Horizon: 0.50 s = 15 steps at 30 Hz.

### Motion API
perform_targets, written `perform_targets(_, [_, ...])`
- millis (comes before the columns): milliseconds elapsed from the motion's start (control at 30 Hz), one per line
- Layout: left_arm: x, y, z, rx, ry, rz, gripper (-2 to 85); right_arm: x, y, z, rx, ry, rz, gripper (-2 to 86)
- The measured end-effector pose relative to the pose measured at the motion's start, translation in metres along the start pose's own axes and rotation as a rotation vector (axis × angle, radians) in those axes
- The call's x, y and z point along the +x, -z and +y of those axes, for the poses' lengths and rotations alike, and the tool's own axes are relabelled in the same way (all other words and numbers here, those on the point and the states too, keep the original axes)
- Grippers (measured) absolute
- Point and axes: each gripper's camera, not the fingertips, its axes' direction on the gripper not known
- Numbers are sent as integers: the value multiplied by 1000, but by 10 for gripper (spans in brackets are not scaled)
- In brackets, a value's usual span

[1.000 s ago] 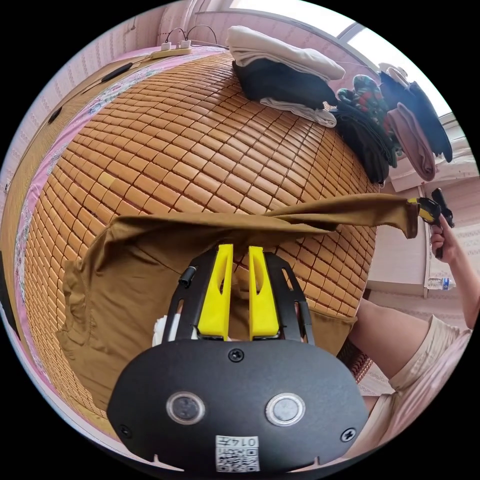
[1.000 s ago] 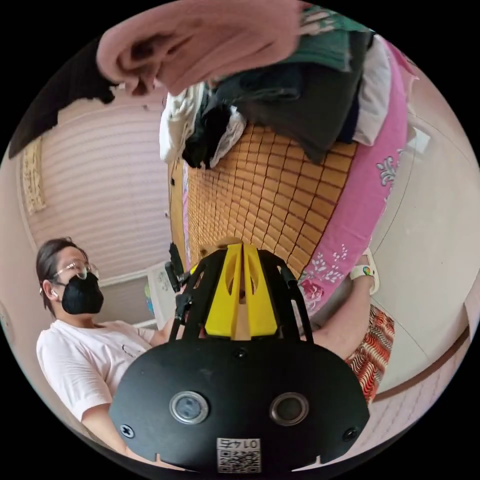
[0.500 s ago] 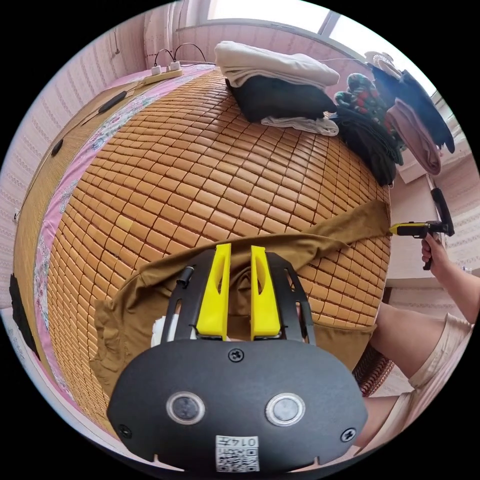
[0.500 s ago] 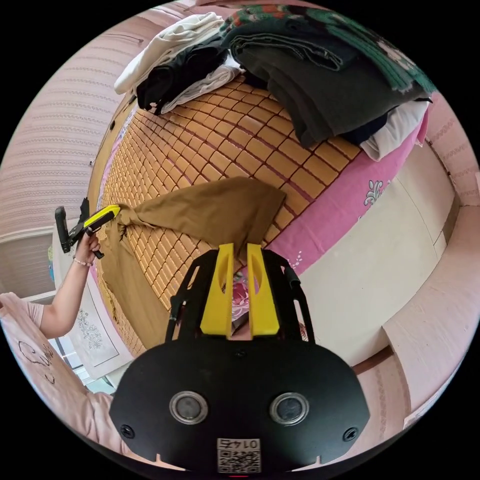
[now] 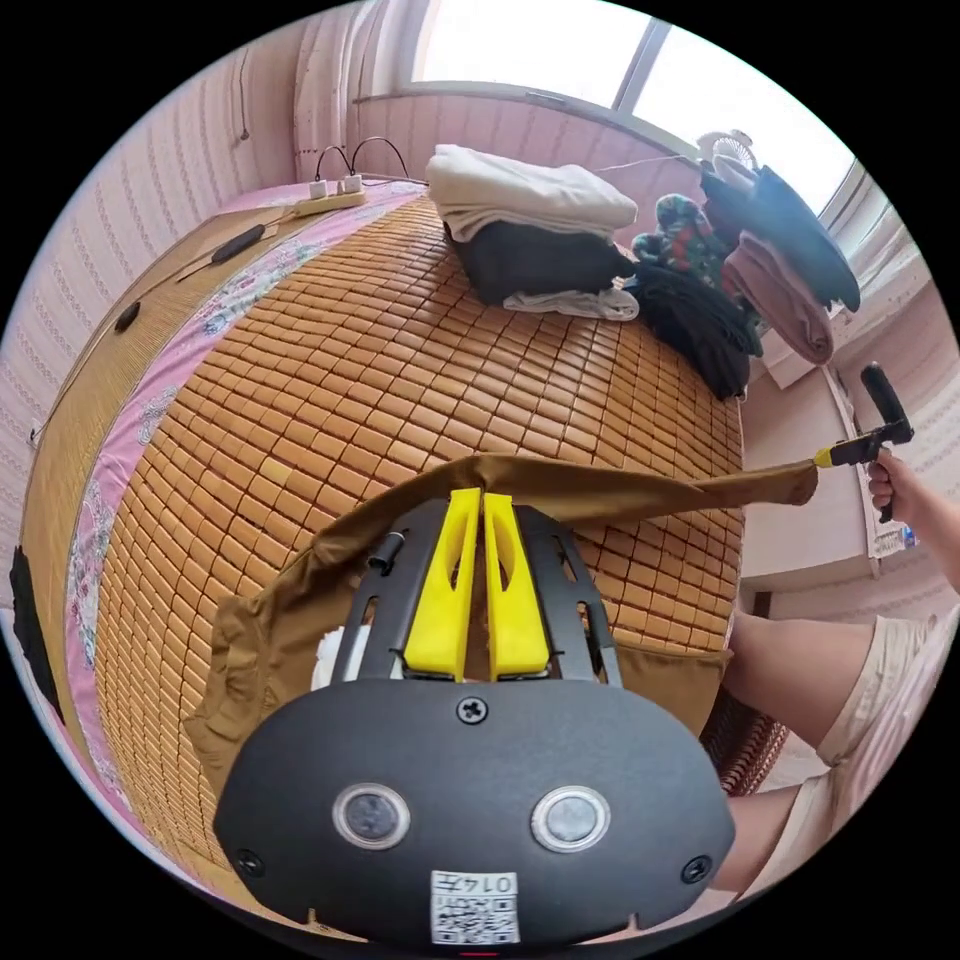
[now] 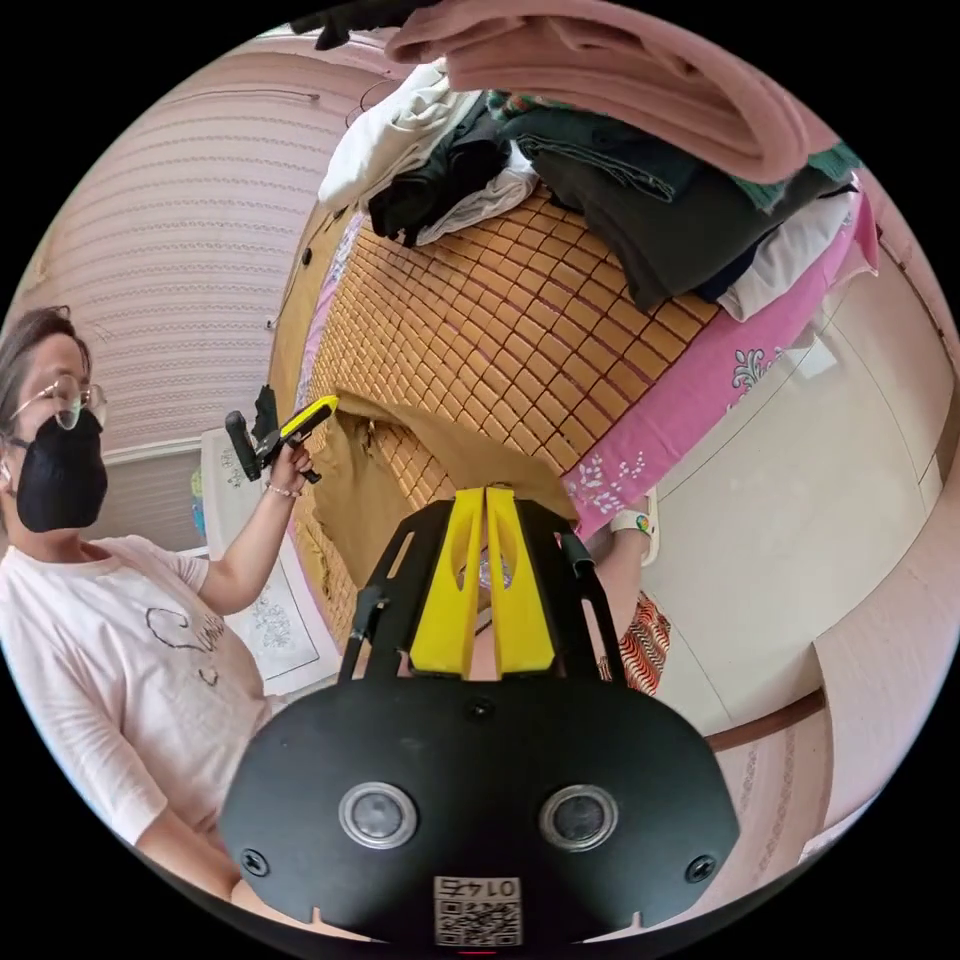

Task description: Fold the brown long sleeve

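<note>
Brown long sleeve point(image 5: 560, 490) now lifted taut, bamboo mat point(image 5: 400, 350), pink walls point(image 6: 190, 260)

Right gripper point(image 6: 486, 497), yellow jaws pressed together on a corner of the brown long sleeve point(image 6: 440, 450). Garment stretched above the bamboo mat point(image 6: 480, 320) to the left gripper point(image 6: 325, 404), clamped on its far edge. Stacked clothes point(image 6: 620, 200) beyond.

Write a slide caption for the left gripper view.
Both grippers stretch the brown long sleeve over a bamboo mat.

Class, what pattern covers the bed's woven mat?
A grid of small orange-brown tiles on the bed mat, clearest in the left gripper view.
</note>
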Motion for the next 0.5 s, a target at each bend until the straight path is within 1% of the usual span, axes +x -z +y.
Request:
perform_targets(33, [-6,0,-3,9,33,0,-7,3,7,-2,40,-15,-3,5])
perform_targets(100, [-15,-13,-7,12,106,-45,-5,23,20,-14,213,-38,-16,13])
perform_targets(167, [-22,-29,-10,1,170,-39,1,43,11,-20,281,-68,7,28])
perform_targets(200, [-24,-35,-11,-3,196,-21,4,54,0,-23,297,-105,-23,51])
perform_targets(267, [-22,-35,-13,9,200,-34,9,56,-21,-23,254,-72,-105,68])
perform_targets(333, [-19,-31,-13,12,202,-39,12,39,-40,-16,197,19,-56,74])
perform_targets(400, [-19,-32,-11,-7,189,-49,14,1,-72,2,51,239,134,83])
perform_targets(500, [-27,-40,-7,-54,197,-113,17,-20,-110,20,-81,353,322,104])
